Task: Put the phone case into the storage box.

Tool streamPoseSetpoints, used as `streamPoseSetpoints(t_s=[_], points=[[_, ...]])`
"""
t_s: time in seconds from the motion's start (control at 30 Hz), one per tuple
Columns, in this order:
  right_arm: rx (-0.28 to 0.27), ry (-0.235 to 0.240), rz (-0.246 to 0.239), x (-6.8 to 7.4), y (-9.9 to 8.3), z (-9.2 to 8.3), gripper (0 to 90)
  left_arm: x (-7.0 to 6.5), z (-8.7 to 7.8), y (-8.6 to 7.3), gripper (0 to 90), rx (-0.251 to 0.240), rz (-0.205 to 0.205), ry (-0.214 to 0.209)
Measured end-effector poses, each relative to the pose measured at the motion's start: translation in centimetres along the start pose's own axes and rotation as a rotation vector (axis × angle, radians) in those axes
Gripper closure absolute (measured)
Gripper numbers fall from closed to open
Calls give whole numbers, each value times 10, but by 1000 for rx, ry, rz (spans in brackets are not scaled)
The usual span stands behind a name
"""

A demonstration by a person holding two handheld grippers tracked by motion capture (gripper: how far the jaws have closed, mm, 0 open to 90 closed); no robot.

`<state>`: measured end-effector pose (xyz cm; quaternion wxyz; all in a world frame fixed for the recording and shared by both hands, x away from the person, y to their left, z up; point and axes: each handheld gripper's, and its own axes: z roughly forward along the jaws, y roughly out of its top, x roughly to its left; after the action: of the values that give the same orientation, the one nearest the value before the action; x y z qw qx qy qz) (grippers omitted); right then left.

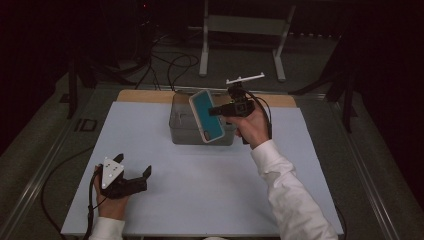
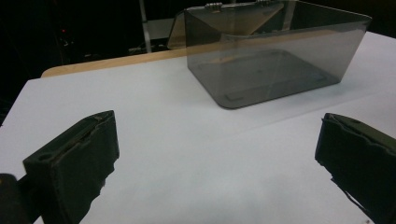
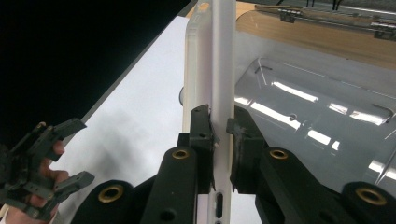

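A phone case [image 1: 205, 116] with a teal face and white rim hangs tilted over the open smoky-grey plastic box [image 1: 181, 131] at the middle back of the white table. My right gripper [image 1: 218, 111] is shut on its edge; in the right gripper view the white case [image 3: 215, 60] stands edge-on between the two pads [image 3: 201, 125]. My left gripper [image 1: 134, 170] rests near the table's front left corner, open with nothing between its fingers [image 2: 77, 158]. The left gripper view looks across the bare table at the box [image 2: 280, 56], whose inside holds nothing.
The white table surface [image 1: 210, 185] lies on a wooden board [image 1: 145, 96] that shows at the back edge. The box's lid [image 2: 224, 18] stands open behind it. A metal stand [image 1: 245, 30] and cables lie on the dark floor beyond.
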<state>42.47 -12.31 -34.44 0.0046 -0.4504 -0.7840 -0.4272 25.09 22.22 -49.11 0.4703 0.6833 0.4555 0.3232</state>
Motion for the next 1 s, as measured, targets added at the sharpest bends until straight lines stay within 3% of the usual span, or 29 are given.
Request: streamPoseSetpoints(t_s=[1.0], points=[[-18, -74, 36, -10, 18, 6, 818, 1, 0, 0, 5, 1, -2, 6]])
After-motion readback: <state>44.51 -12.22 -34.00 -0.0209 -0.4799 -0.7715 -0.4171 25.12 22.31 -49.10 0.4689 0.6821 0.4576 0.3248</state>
